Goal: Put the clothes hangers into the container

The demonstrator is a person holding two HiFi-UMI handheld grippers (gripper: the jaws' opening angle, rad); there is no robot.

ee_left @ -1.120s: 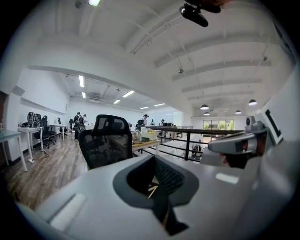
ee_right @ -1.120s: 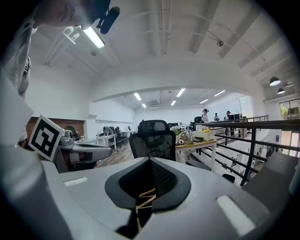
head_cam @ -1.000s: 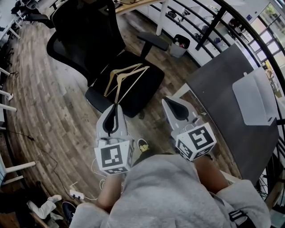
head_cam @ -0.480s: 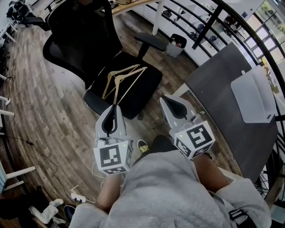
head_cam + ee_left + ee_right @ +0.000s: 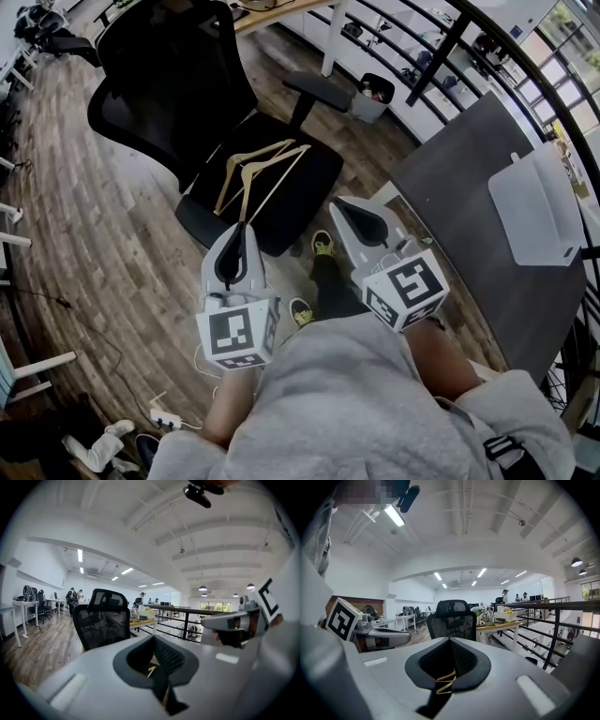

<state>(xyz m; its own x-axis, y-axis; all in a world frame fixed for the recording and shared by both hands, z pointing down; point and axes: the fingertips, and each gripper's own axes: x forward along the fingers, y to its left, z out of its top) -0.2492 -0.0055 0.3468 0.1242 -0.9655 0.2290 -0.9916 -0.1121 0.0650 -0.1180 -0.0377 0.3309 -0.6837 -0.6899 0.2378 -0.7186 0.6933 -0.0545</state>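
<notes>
Both jaws are together with nothing clamped. Left gripper and right gripper are held out side by side, tips roughly level and aimed toward the black office chair. Clothes hangers are wooden, at least two, overlapping flat on the chair seat, and neither gripper touches them. In the head view the left tips sit just short of the hangers, over the seat's front edge. The right gripper is off the seat, between chair and desk. Container is a pale tray on the dark desk at the right, well apart from the chair. The person's shoe shows on the wood floor between the grippers.
</notes>
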